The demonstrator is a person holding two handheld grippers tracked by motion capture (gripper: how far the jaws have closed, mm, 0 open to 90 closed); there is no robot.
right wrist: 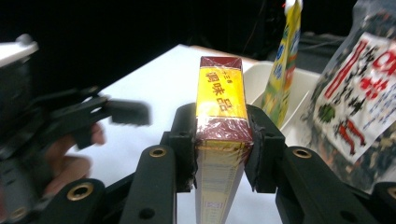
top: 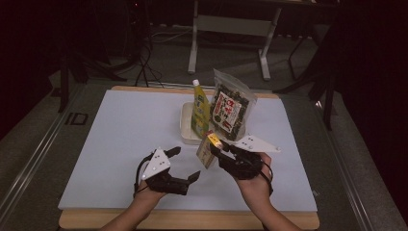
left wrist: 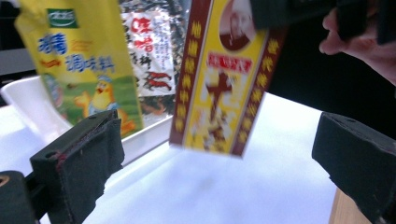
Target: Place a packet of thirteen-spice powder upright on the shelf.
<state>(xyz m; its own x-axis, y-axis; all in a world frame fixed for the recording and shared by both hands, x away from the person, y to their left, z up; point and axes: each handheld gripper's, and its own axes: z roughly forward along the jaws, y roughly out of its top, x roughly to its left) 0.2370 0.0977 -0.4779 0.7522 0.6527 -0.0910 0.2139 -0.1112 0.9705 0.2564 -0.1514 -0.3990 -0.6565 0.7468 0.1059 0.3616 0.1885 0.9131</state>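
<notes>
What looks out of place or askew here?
Nothing spilled or damaged. The box hangs tilted above the table, clamped in the right gripper; two pouches lean in the tray.

Dim overhead view; blurred, glary close-ups

Box (right wrist: 220, 100): you are holding a yellow box with dark red edges and red signs.
Pouch (top: 199, 108): it is showing yellow on top, green below, with a little chick picture.
Bag (top: 232, 108): it is looking dark and speckled, with a white and red label.
Tray (left wrist: 28, 109): white.
Table (top: 120, 139): pale white.
Jaws: black.
</notes>
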